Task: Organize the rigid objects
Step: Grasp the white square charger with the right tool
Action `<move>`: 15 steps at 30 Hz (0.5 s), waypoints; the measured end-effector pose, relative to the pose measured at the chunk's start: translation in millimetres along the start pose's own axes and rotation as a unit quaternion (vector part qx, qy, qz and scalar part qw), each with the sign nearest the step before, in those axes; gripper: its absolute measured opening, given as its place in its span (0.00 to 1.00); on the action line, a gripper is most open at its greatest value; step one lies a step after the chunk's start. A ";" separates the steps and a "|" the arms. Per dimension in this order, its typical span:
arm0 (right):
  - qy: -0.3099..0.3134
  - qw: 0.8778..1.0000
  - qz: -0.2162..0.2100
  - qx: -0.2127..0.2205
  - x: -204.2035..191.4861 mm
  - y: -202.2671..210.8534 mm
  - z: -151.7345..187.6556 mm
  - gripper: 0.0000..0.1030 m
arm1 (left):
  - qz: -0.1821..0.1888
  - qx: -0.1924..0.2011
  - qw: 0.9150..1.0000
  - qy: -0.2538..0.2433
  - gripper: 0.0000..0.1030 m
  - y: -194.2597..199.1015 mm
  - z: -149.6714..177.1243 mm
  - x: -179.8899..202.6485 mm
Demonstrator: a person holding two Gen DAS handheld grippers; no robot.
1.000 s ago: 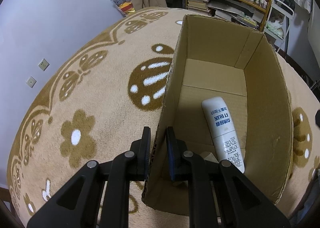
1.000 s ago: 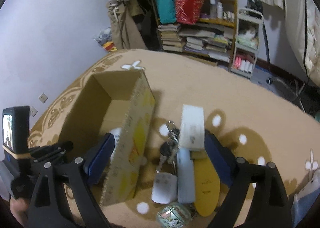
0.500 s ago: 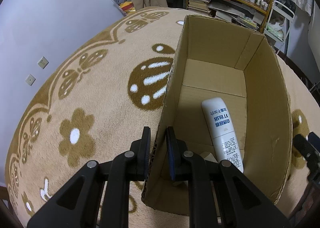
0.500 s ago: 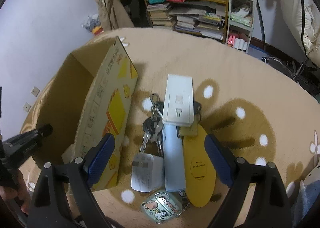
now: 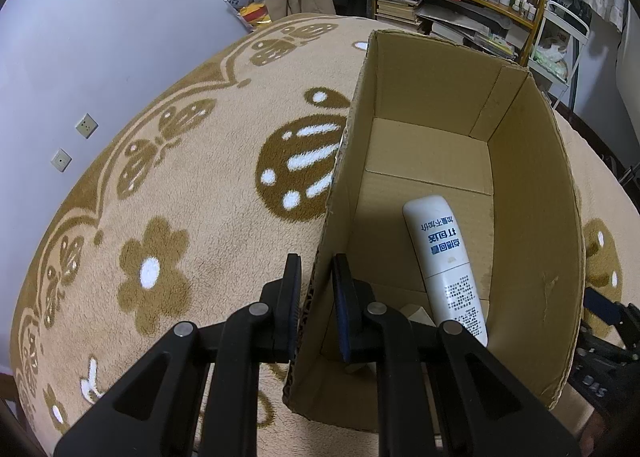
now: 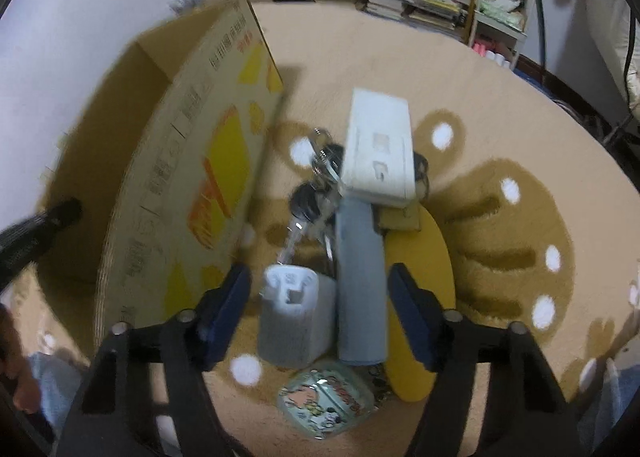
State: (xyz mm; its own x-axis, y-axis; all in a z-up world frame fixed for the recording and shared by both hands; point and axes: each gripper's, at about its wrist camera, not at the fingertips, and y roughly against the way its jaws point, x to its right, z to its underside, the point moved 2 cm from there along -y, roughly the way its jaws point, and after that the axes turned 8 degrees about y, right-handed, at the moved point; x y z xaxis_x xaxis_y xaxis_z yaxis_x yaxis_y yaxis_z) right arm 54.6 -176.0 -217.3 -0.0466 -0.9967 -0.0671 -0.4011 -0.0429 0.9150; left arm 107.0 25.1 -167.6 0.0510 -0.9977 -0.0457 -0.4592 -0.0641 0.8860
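On the flowered carpet (image 5: 192, 185), at nine o'clock of the pile: cardboard box (image 5: 532, 241), upright and open-topped, near wall clamped between the pads of the left gripper (image 5: 316, 297), one finger outside, one inside. Within the box, lying flat toward five o'clock: white tube (image 5: 444, 261). Right of the box, at centre: white charger block (image 6: 296, 317) and pale blue case (image 6: 360, 289), side by side between the right gripper (image 6: 318, 297) fingers, jaws just narrowing, still apart, pads not visibly pressing. At twelve o'clock of these: keys (image 6: 308, 201), white box (image 6: 378, 153). At three o'clock: yellow insole (image 6: 420, 297). At six o'clock: cartoon tin (image 6: 326, 405).
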 end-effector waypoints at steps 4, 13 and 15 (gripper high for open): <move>0.003 1.000 0.003 -0.014 -5.5 -6.9 3.4 0.56 | 0.000 0.000 1.000 0.000 0.14 -0.1 0.0 0.1; -0.010 0.999 0.044 -0.024 -9.1 -6.1 4.7 0.47 | -0.001 0.001 1.000 -0.001 0.14 -0.3 0.0 -0.8; -0.007 0.998 0.052 -0.025 -13.6 -4.6 4.0 0.35 | -0.002 0.001 1.000 -0.003 0.14 -0.5 -0.1 -0.6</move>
State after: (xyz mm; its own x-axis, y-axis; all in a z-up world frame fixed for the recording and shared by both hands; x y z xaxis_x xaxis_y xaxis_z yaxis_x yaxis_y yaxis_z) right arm 53.5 -161.9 -222.2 -0.0992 -0.9948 0.0242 -0.3482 0.0575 0.9357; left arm 107.3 25.8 -167.9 0.0477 -0.9975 -0.0514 -0.4604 -0.0676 0.8851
